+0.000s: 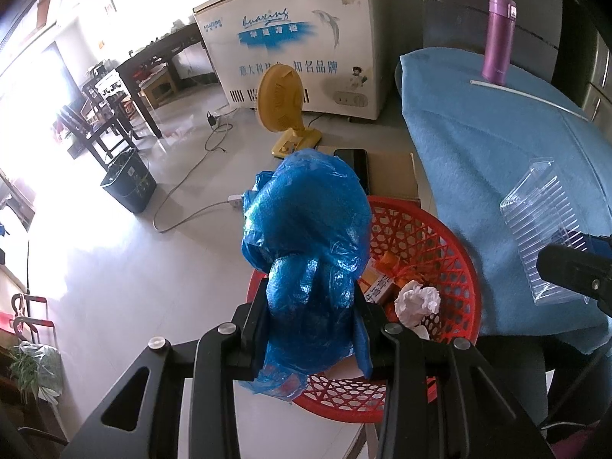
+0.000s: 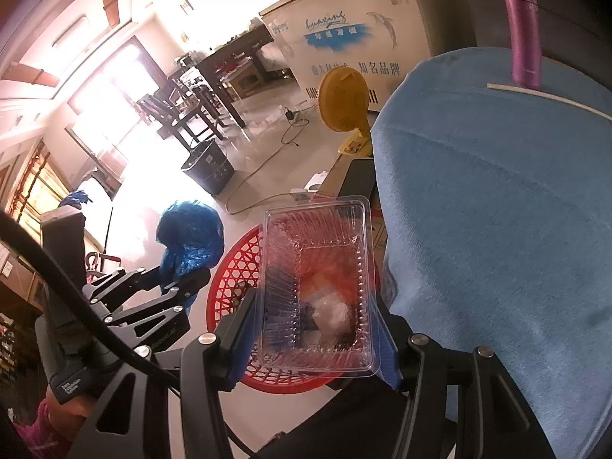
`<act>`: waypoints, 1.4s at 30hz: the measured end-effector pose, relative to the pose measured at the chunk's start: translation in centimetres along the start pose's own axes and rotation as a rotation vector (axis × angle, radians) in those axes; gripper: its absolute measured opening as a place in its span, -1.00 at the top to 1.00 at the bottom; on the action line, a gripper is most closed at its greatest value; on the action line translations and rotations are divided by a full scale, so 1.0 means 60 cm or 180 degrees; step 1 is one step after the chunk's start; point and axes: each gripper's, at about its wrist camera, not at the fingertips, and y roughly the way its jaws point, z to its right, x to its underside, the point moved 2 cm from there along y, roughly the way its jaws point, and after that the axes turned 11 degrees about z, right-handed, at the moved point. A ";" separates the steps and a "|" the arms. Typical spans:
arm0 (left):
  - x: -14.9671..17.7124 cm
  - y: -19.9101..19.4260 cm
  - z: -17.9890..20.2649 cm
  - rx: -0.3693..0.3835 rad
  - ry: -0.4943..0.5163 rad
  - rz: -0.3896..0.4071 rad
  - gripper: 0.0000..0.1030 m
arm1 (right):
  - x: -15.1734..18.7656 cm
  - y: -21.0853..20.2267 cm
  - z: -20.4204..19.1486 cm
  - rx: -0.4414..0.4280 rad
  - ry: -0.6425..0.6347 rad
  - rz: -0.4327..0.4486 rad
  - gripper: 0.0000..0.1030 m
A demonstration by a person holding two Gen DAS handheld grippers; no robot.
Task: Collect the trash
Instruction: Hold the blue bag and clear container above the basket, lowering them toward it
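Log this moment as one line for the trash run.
left gripper: shut on blue plastic bag | right gripper: shut on clear plastic tray | both over red basket | crumpled tissue in basket

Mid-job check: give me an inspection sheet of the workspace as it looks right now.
Surface: blue cloth over the table; pale tiled floor beside it.
Job's things: red basket on the floor holds a crumpled tissue and a small orange box; blue plastic bag and clear plastic tray are both held above the basket.
Clutter: purple flask and white straw on the cloth.
Grippers: left gripper shut on the bag; right gripper shut on the tray.
Cables: power strip lead across the floor.
Surroundings: chest freezer, yellow fan, dark bin.
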 end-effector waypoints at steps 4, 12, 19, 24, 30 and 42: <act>0.001 0.004 0.001 0.0002 0.0002 -0.0024 0.24 | -0.001 0.002 0.001 -0.0007 -0.0004 -0.0015 -0.12; 0.002 0.009 0.001 0.0011 -0.0010 -0.0045 0.24 | -0.002 0.006 0.002 -0.0014 -0.0006 -0.0032 -0.12; 0.007 0.016 0.000 0.0019 -0.0017 -0.0073 0.24 | -0.004 0.009 0.000 -0.0009 -0.0018 -0.0054 -0.12; 0.009 0.019 -0.001 0.0018 -0.0023 -0.0090 0.24 | -0.003 0.013 -0.003 -0.0010 -0.0030 -0.0079 -0.12; 0.011 0.025 0.000 0.0025 -0.0020 -0.0114 0.24 | -0.003 0.018 -0.003 -0.0008 -0.0037 -0.0123 -0.12; 0.012 0.031 -0.002 0.0041 -0.0011 -0.0150 0.24 | -0.002 0.027 -0.008 0.0003 -0.0050 -0.0170 -0.12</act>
